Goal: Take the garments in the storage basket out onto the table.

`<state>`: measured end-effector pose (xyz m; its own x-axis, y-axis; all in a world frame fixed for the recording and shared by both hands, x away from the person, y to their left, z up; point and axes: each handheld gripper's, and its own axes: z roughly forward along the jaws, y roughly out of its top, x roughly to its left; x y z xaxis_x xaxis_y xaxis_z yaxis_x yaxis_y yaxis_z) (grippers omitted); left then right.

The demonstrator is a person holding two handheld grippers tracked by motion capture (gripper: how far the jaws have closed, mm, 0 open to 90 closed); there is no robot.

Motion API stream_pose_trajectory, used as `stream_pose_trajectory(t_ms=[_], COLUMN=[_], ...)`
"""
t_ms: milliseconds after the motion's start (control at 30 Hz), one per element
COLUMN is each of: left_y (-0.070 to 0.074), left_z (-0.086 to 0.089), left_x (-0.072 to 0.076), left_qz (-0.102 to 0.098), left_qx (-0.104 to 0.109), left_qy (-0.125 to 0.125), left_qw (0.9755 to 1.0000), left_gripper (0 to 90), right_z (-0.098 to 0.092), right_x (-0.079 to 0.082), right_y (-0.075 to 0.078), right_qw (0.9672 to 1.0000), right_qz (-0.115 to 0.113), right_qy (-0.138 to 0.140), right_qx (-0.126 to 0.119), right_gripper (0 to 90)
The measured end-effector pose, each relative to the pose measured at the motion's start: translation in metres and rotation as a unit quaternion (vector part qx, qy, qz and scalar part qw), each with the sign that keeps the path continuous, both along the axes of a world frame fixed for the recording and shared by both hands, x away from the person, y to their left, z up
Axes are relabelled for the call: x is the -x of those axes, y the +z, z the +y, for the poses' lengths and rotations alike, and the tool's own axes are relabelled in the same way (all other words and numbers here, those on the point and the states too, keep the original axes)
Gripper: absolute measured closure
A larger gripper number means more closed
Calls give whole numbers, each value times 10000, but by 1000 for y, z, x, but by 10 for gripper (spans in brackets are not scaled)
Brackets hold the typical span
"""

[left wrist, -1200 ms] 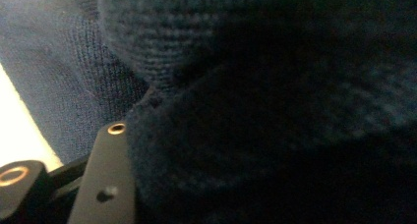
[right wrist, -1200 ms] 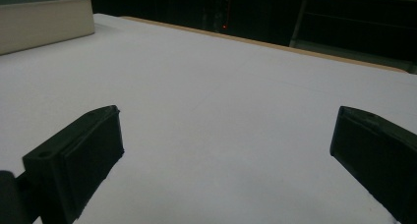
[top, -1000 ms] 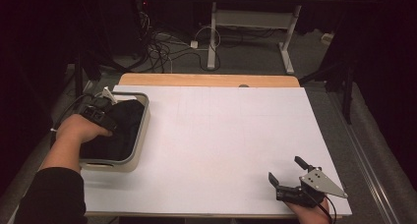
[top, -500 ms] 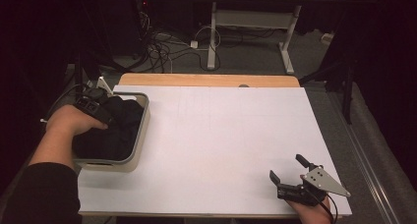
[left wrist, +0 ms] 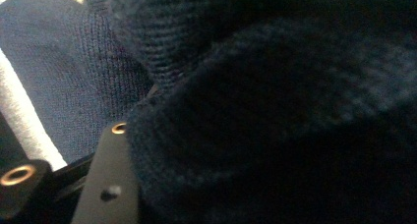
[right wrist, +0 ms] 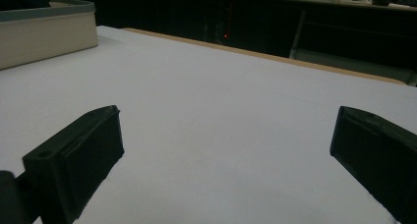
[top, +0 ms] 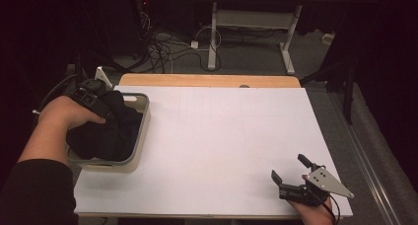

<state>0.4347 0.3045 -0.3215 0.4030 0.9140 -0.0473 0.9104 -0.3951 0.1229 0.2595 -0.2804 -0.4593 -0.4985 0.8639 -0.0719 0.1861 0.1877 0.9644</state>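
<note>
High view: white table (top: 222, 146), beige bin (top: 140, 131) at near-left w/ dark knit garment (top: 111, 136) bunched inside. L gripper (top: 106, 111) over bin, jaws clamped on the garment fabric. R gripper (top: 291, 173) at near-right on table, jaws wide apart, nothing btwn.

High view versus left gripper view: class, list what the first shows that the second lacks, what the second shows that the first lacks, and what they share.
High view: the white table, the beige bin at its left edge, the person's left hand over it, and the right tongs open and empty near the front right corner. Left gripper view: the dark cloth close up, its ribbed knit bunched against one black jaw. Both: the dark cloth in the bin, gripped by the left tongs.
</note>
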Motion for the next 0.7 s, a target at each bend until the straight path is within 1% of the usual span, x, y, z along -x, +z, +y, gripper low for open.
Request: stream_pose_trajectory(t_ms=[100,200,400,600,700], left_y=[6,11,19,26,30], left_z=[0,0,-4,-11,-15], left_x=[2,2,4,4,5], left_qz=[-44,-14,-47,-66,-126], left_qx=[-20,-32,-80,-72,-82], left_qy=[-13,7,-31,-98,-133], left_qw=[10000,10000,10000,9999,9998], left_gripper=[503,505,505,506,506], right_z=[1,2,2,2,1], right_x=[0,1,0,1,1], right_y=[0,0,0,1,2], right_qw=[10000,10000,10000,10000,10000], right_qz=[11,-3,4,-17,-39], right_qy=[3,16,6,6,9], right_qx=[-3,10,-12,-3,5], right_gripper=[0,0,0,0,0])
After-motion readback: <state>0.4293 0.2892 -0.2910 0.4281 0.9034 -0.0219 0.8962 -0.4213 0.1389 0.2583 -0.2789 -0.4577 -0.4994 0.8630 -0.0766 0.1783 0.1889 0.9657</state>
